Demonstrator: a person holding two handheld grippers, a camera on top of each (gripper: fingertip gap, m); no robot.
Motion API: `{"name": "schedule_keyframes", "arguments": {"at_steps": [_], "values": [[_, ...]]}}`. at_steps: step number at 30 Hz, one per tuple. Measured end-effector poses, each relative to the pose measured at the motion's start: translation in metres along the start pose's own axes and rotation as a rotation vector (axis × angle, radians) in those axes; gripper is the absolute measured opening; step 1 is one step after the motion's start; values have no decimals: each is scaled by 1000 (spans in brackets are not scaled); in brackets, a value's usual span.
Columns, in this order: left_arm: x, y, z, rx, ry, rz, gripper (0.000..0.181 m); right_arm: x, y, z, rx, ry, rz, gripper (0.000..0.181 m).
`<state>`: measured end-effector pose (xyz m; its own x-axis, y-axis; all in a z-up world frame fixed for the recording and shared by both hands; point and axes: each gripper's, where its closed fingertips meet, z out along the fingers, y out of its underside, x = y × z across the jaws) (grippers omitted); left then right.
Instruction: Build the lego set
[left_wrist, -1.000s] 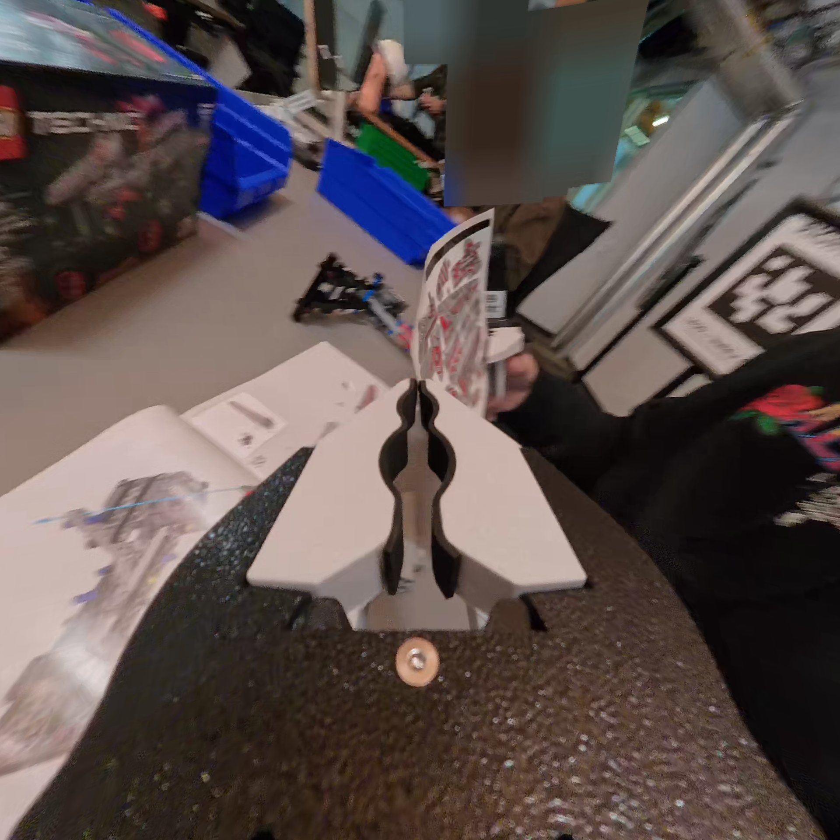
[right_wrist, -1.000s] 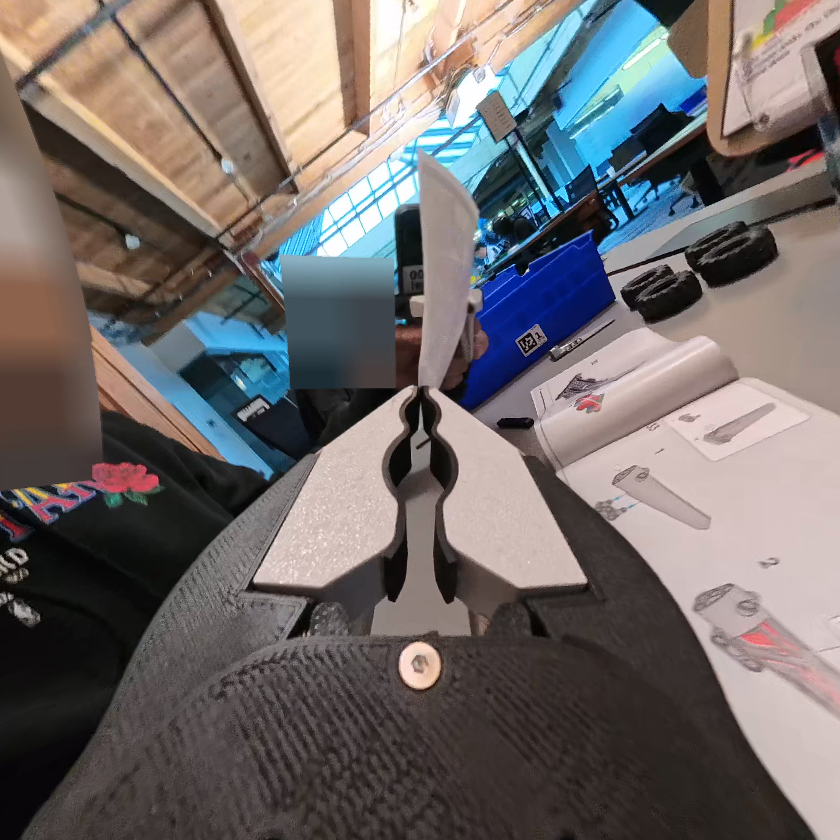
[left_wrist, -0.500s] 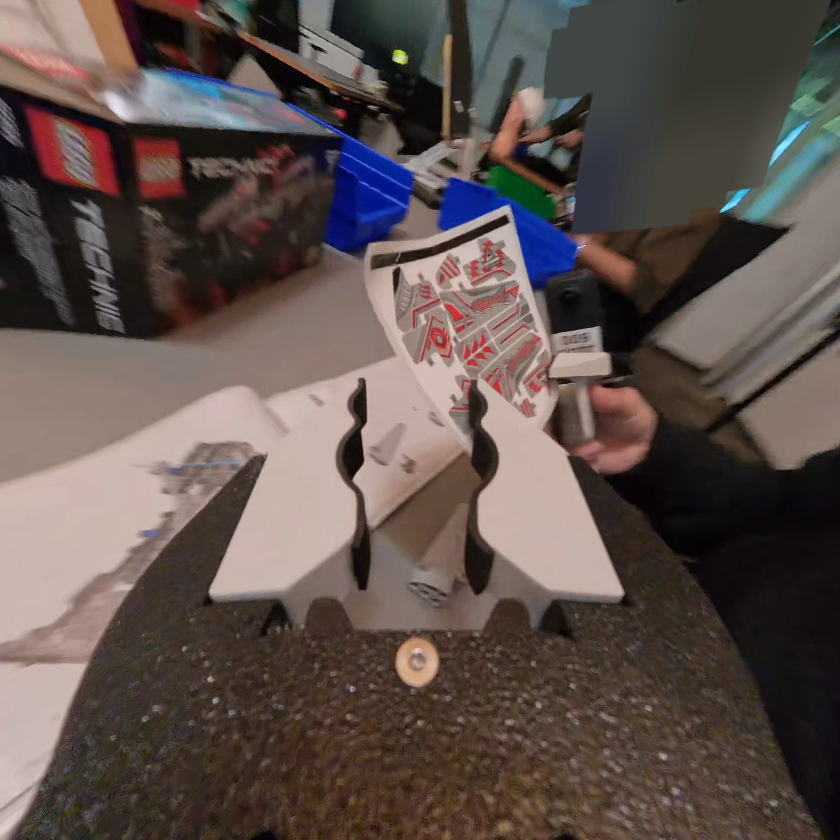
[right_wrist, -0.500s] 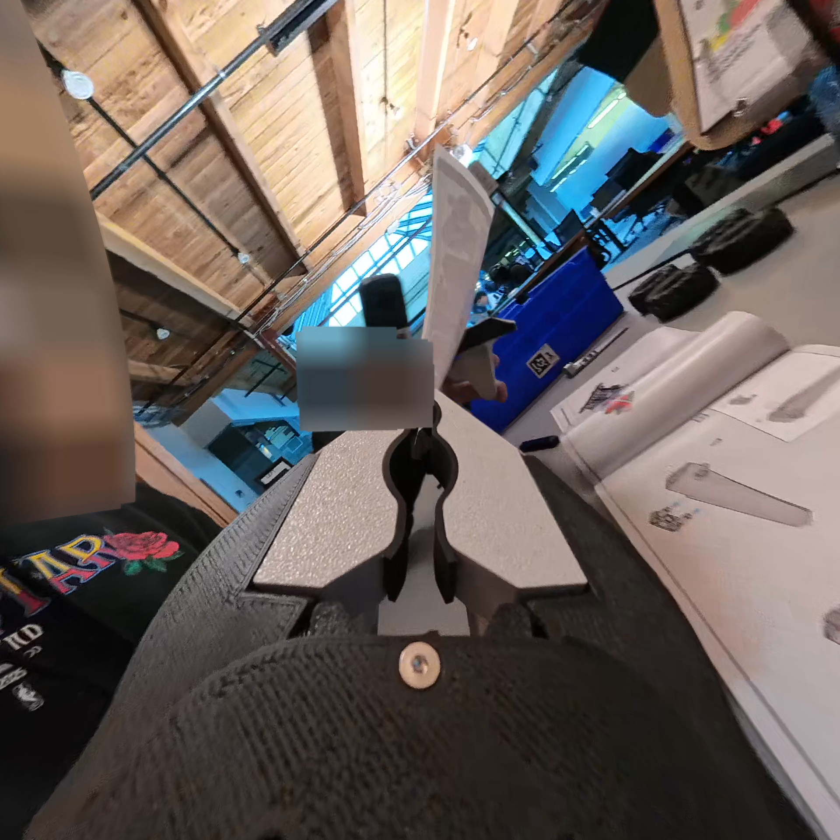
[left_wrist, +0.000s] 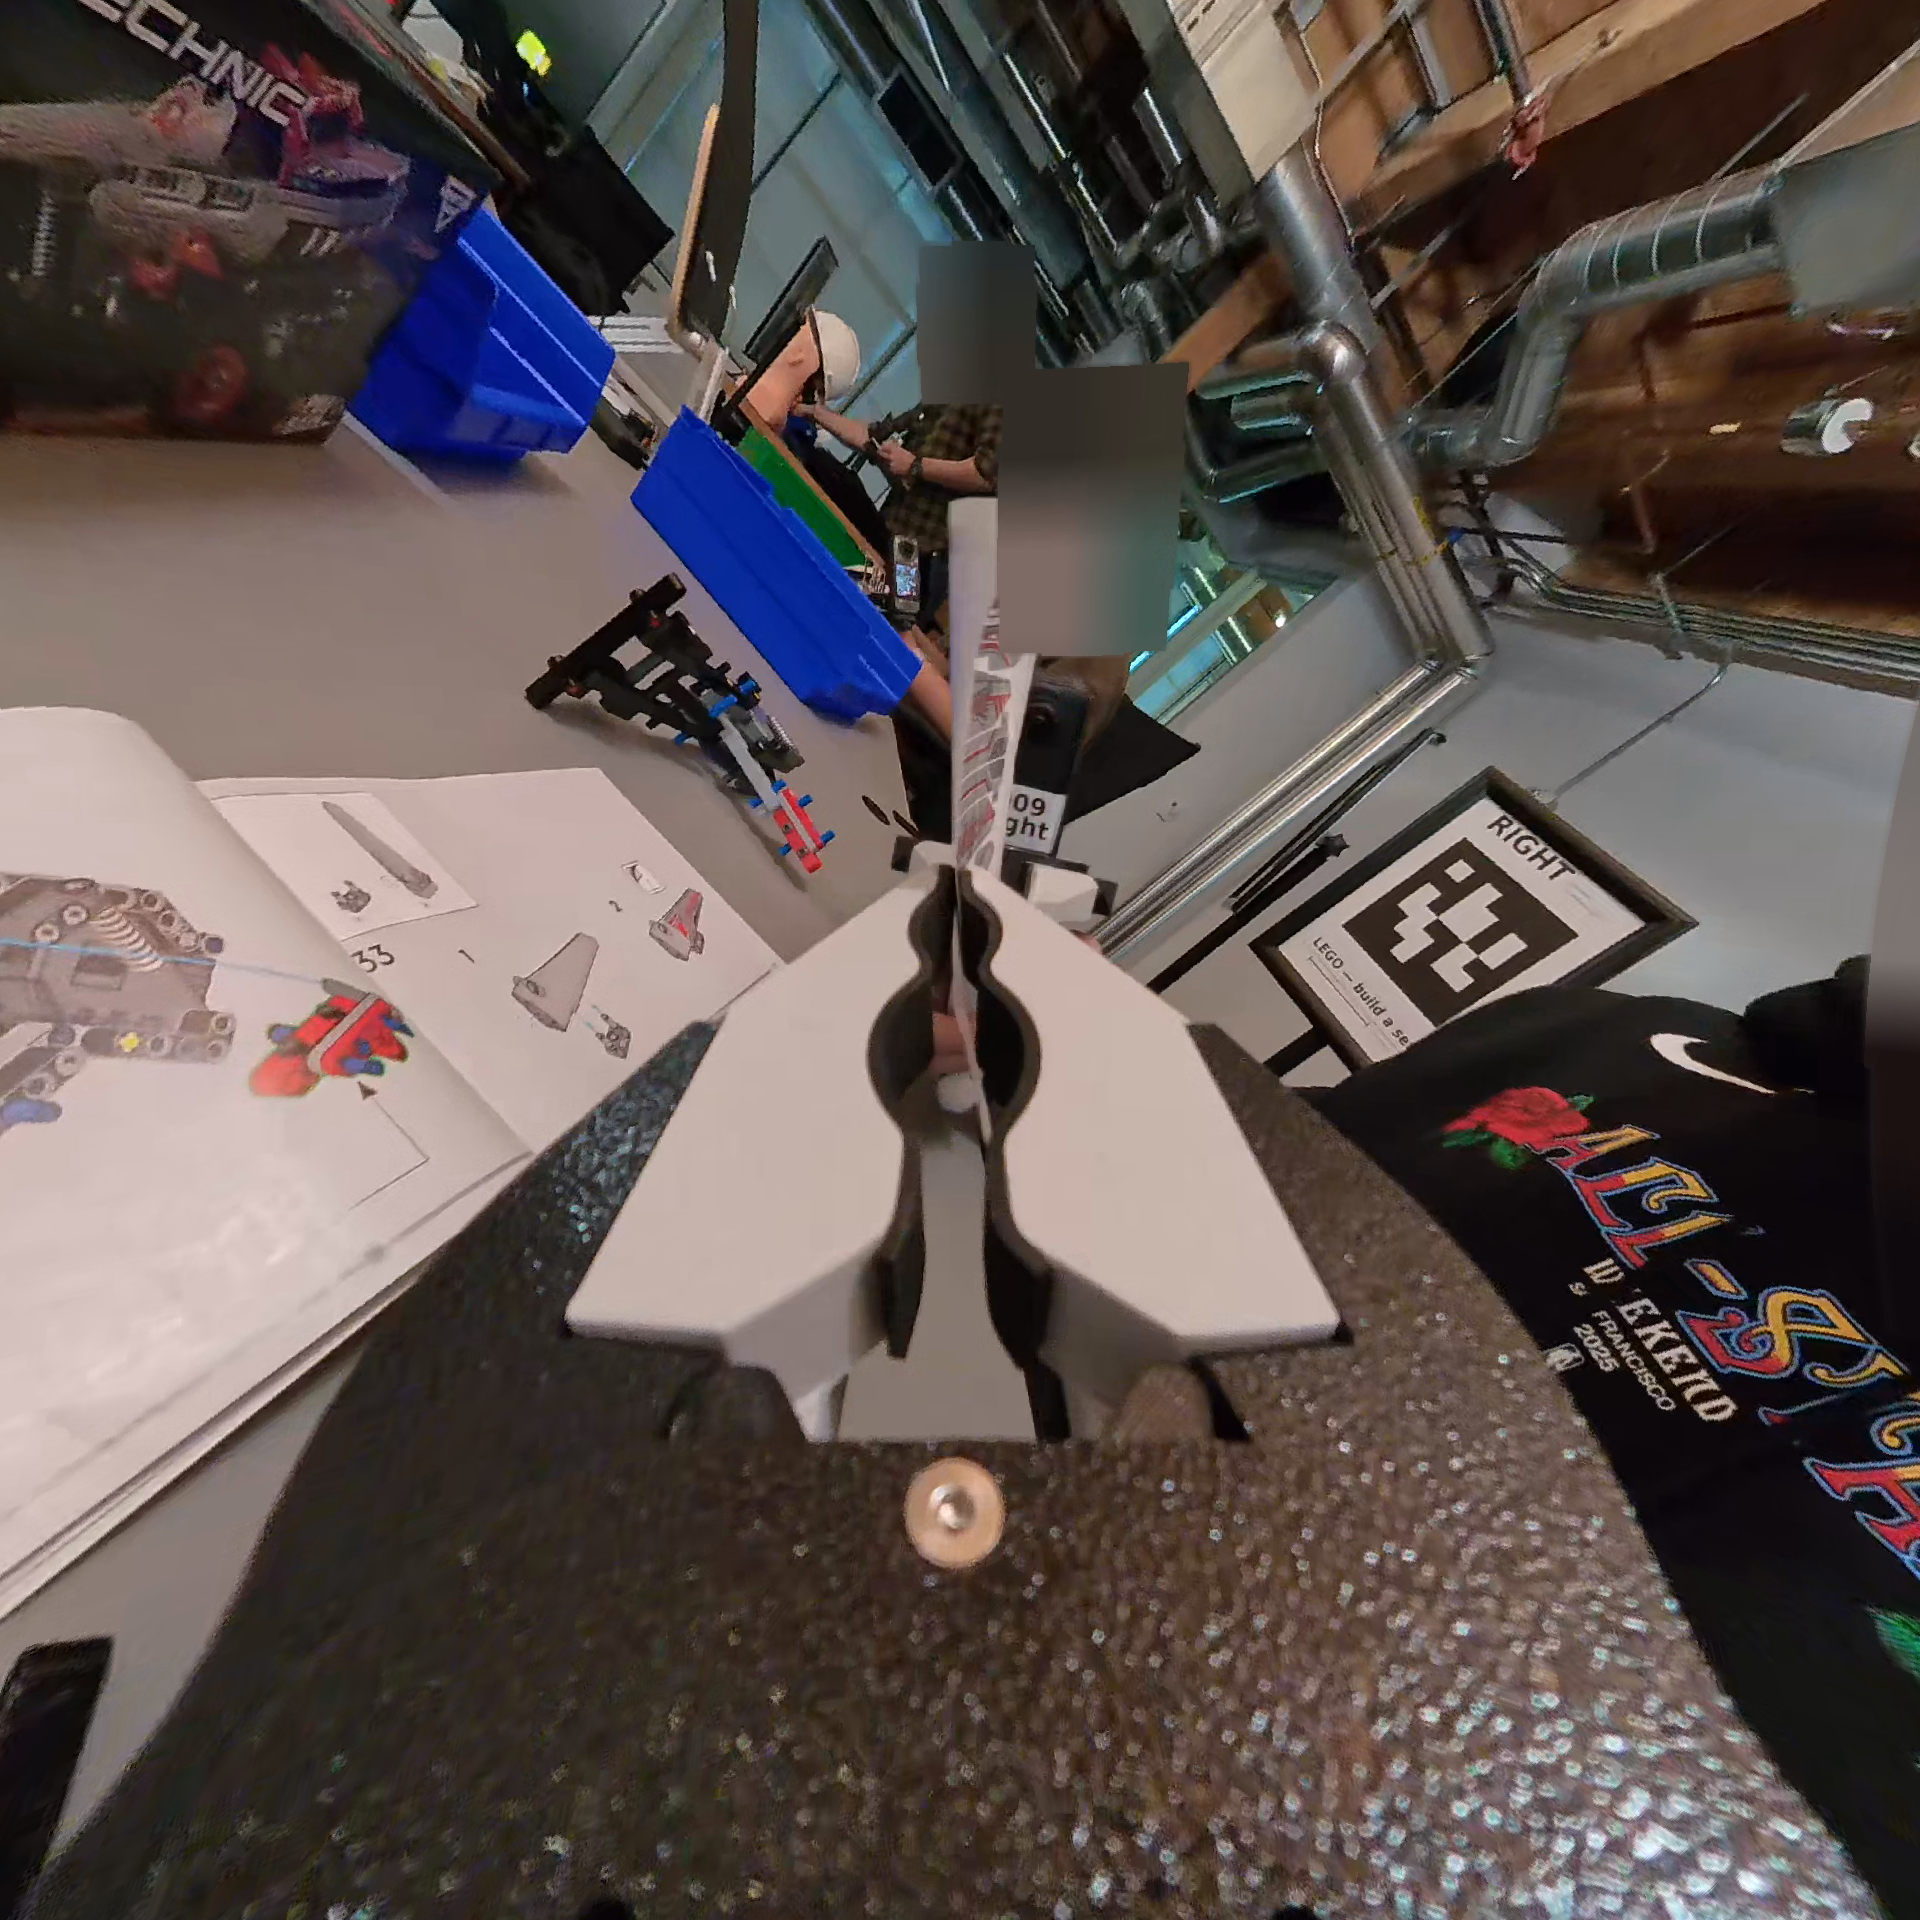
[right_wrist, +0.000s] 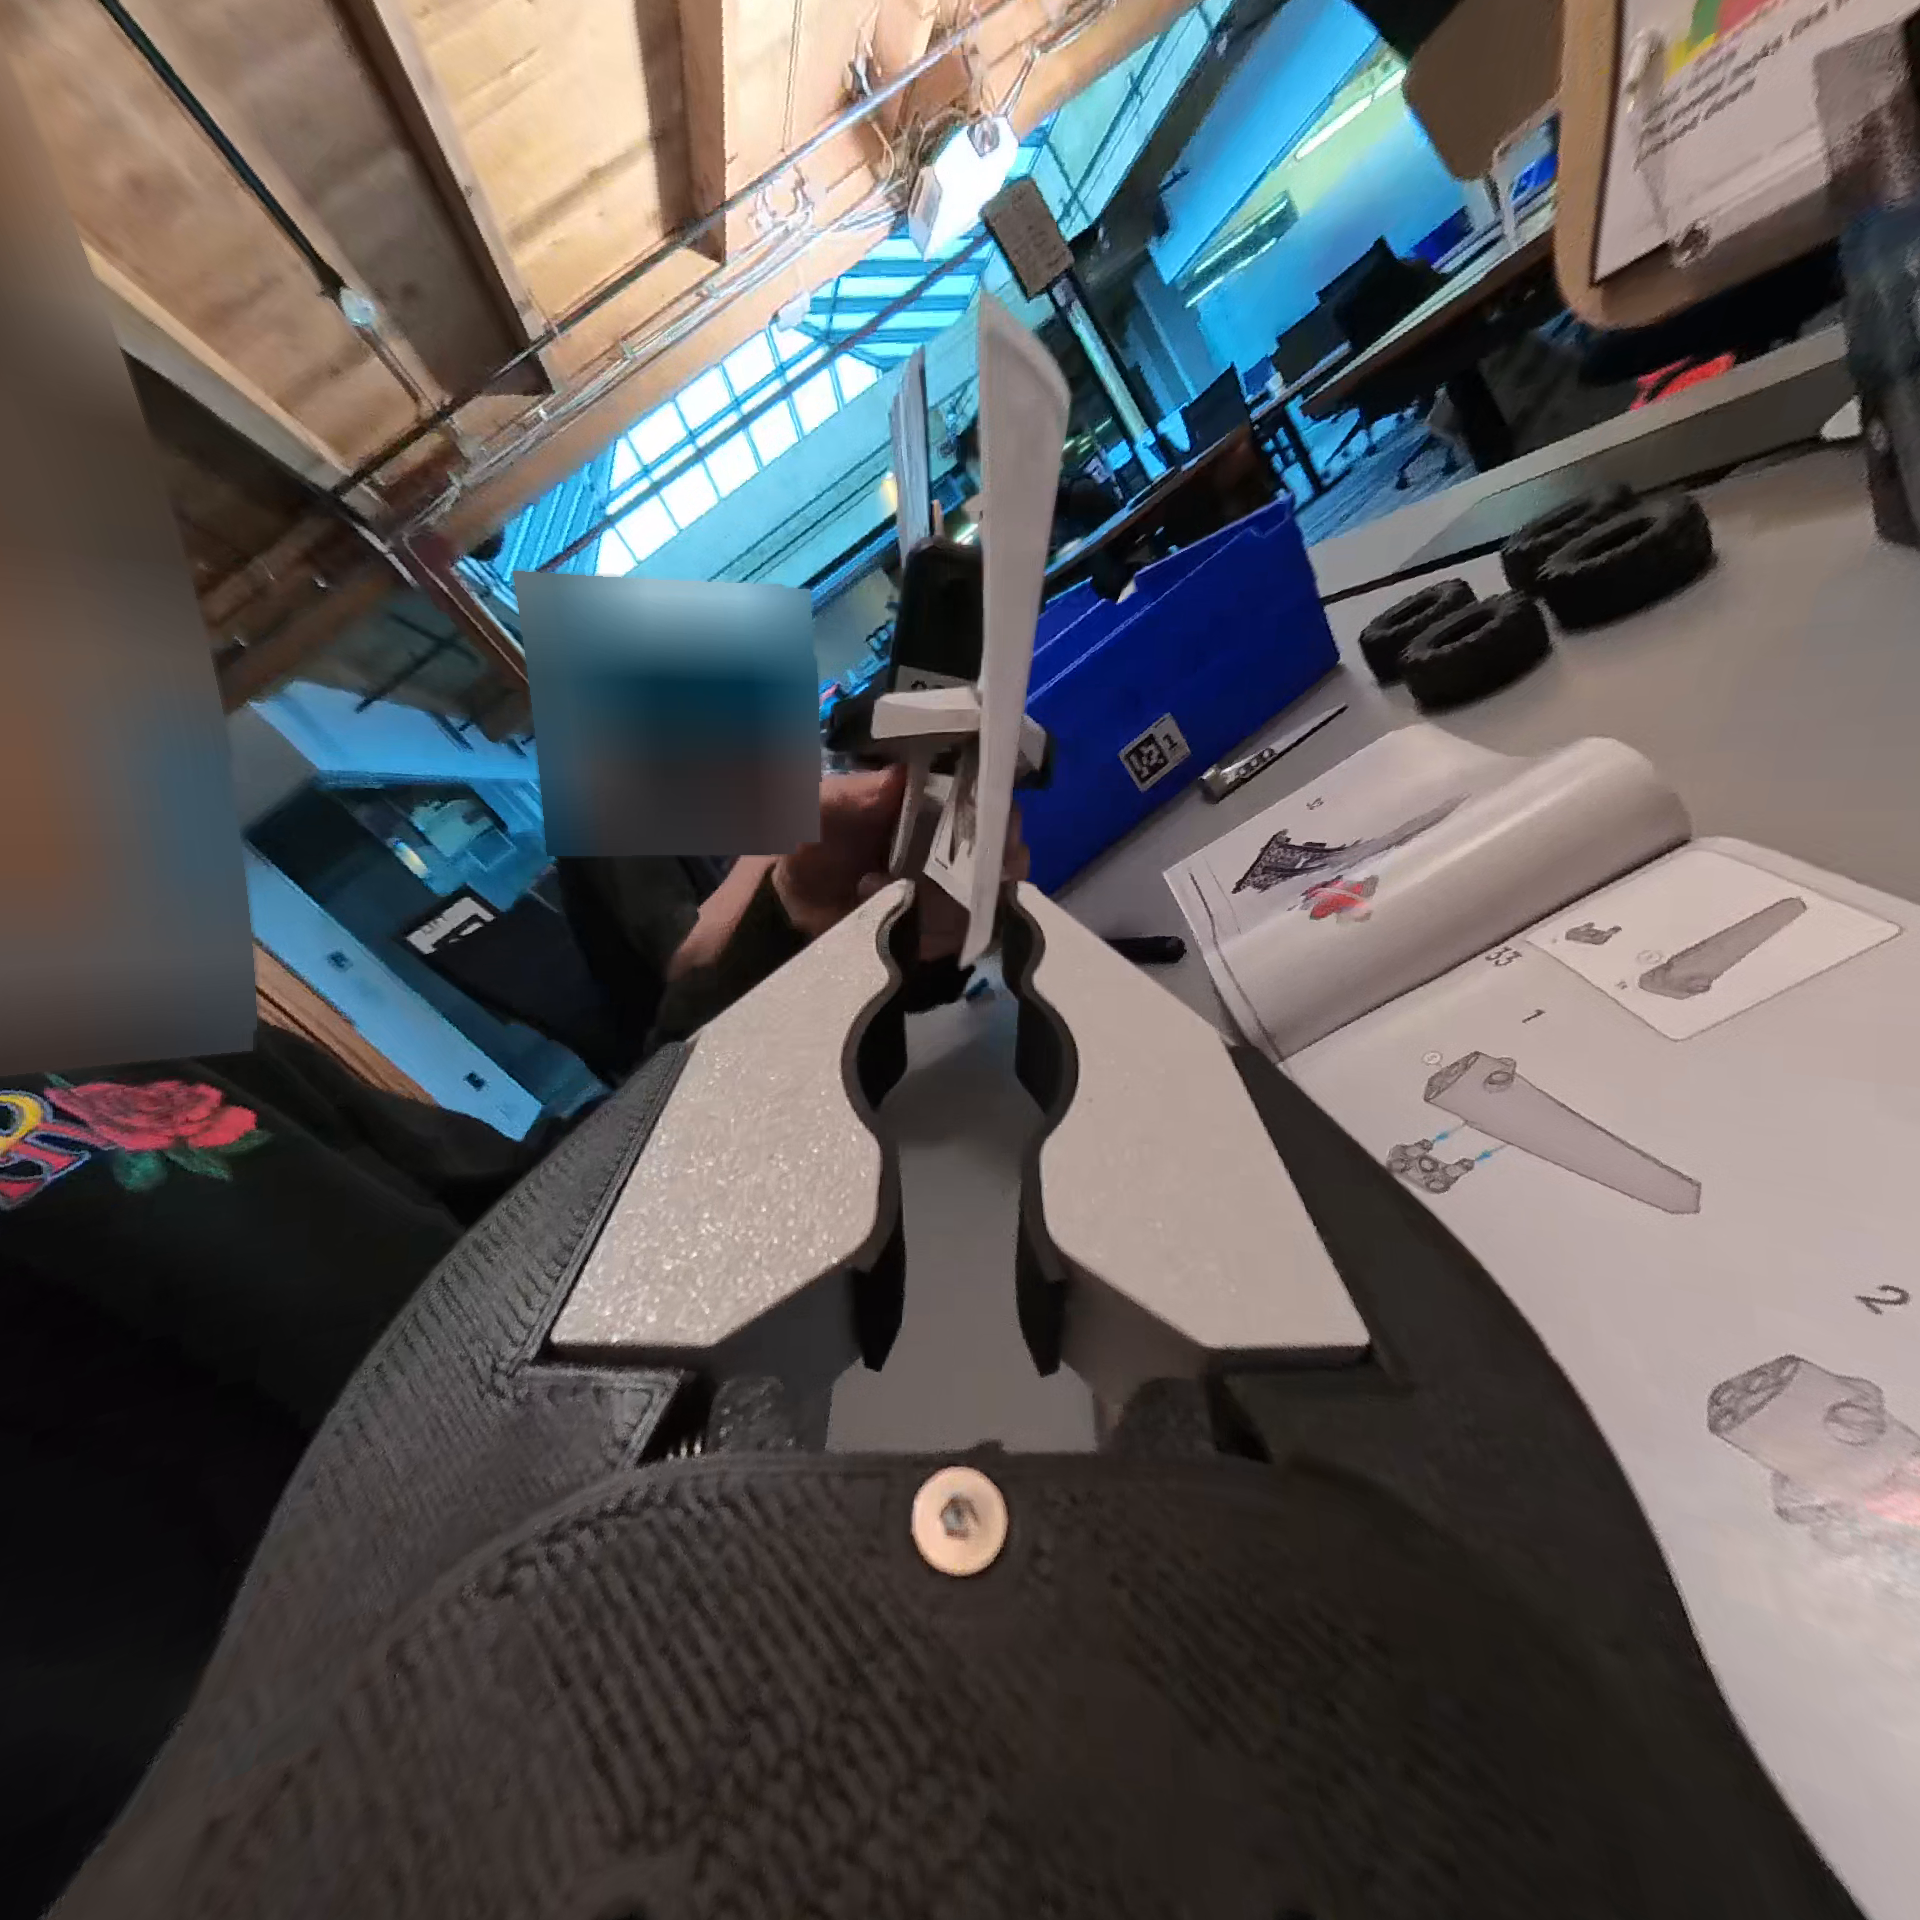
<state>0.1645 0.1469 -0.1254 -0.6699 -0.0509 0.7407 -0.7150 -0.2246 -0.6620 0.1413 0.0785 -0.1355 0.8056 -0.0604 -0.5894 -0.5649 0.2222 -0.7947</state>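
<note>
Sticker sheet (left_wrist: 985, 727) held upright in the air above the table edge; our left gripper (left_wrist: 954, 883) is clamped on its lower edge. Our right gripper (right_wrist: 961, 920) has a narrow gap, sheet between its tips, not pinched. Black chassis (left_wrist: 686, 696) only partly built; tyres (right_wrist: 1538, 603) loose, manual (left_wrist: 312, 987) open. We judge most of the build remains.

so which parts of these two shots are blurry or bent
Left wrist view: the lego box smears at the corner and the pipes bow. Right wrist view: the tyres and booklet edge are soft.
</note>
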Motion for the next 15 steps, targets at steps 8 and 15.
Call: {"name": "schedule_keyframes", "arguments": {"at_steps": [8, 15], "values": [[-3, 7, -7, -40, 16, -29, 0, 0, 1, 9, -13, 32, -55, 6], [-12, 6, -7, -34, -25, -25, 0, -2, 3, 11, -6, 33, -48, 0]]}}
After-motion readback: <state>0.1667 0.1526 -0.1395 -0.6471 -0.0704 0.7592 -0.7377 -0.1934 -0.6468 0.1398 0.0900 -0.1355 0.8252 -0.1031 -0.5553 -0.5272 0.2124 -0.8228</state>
